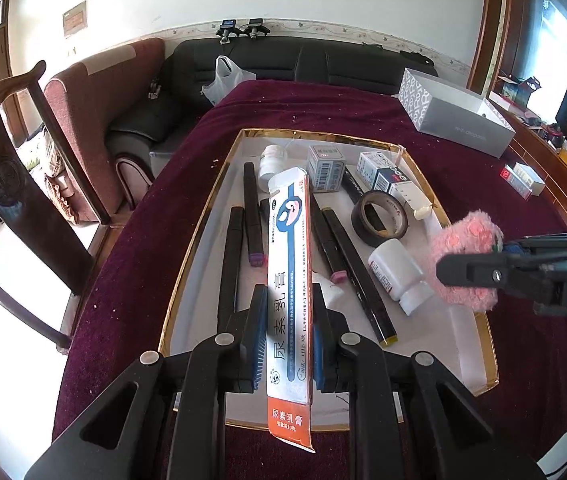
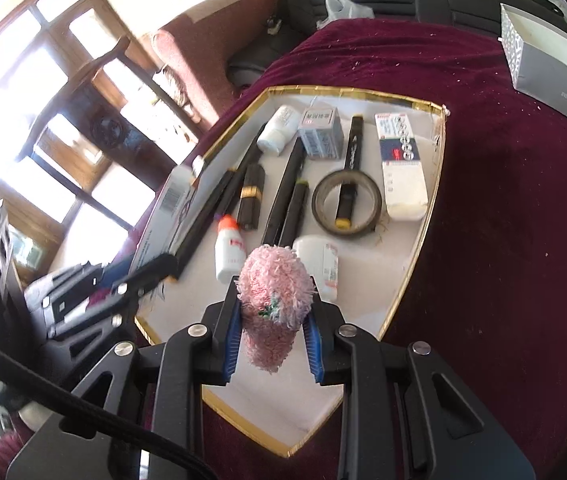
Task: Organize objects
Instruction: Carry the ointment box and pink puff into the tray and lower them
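Observation:
A gold-rimmed white tray (image 1: 199,232) (image 2: 415,256) lies on the maroon cloth and holds several items. My left gripper (image 1: 289,304) is shut on a long white and orange ointment box (image 1: 289,280), held lengthwise above the tray's middle. In the right wrist view that box (image 2: 163,216) slants over the tray's left rim. My right gripper (image 2: 273,300) is shut on a fluffy pink plush toy (image 2: 273,292) above the tray's near part. The left wrist view shows the plush toy (image 1: 467,256) over the tray's right rim.
In the tray lie several black markers (image 1: 251,216), a tape roll (image 1: 383,218) (image 2: 346,202), white bottles (image 1: 397,274) (image 2: 229,254) and small boxes (image 1: 325,168) (image 2: 401,160). A grey box (image 1: 459,114) sits at the far right. A wooden chair (image 1: 23,168) and sofa (image 1: 283,64) stand beyond the table.

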